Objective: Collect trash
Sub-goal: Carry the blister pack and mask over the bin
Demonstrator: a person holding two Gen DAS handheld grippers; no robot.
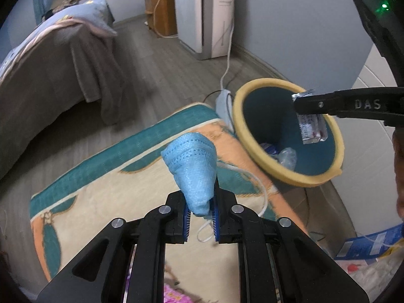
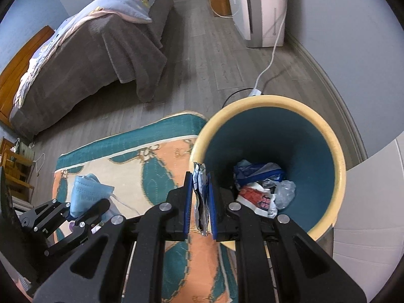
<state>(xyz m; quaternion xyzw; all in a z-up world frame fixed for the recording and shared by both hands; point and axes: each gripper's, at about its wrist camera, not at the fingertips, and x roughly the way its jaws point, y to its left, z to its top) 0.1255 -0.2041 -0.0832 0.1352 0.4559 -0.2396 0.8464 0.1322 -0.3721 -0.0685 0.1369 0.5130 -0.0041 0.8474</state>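
My left gripper [image 1: 200, 214] is shut on a crumpled blue face mask [image 1: 194, 166], whose white ear loop dangles below the pads; it hangs above the patterned rug, left of the bin. The same mask [image 2: 87, 193] and left gripper [image 2: 75, 217] show low at the left in the right wrist view. My right gripper [image 2: 200, 199] is shut on a flattened silvery foil wrapper [image 2: 200, 194], over the near left rim of the yellow-rimmed, teal-lined trash bin [image 2: 335, 149]. In the left wrist view that wrapper [image 1: 311, 128] hangs from the right gripper [image 1: 299, 104] over the bin [image 1: 241, 116]. Trash [image 2: 262, 186] lies inside.
A teal, orange and cream rug [image 1: 101, 194] covers the floor under both grippers. A bed with a grey blanket [image 2: 101, 55] stands at the left. A white appliance [image 1: 202, 12] and a white cable with a power strip [image 1: 223, 101] lie beyond the bin. Blue packaging [image 1: 371, 242] lies at the lower right.
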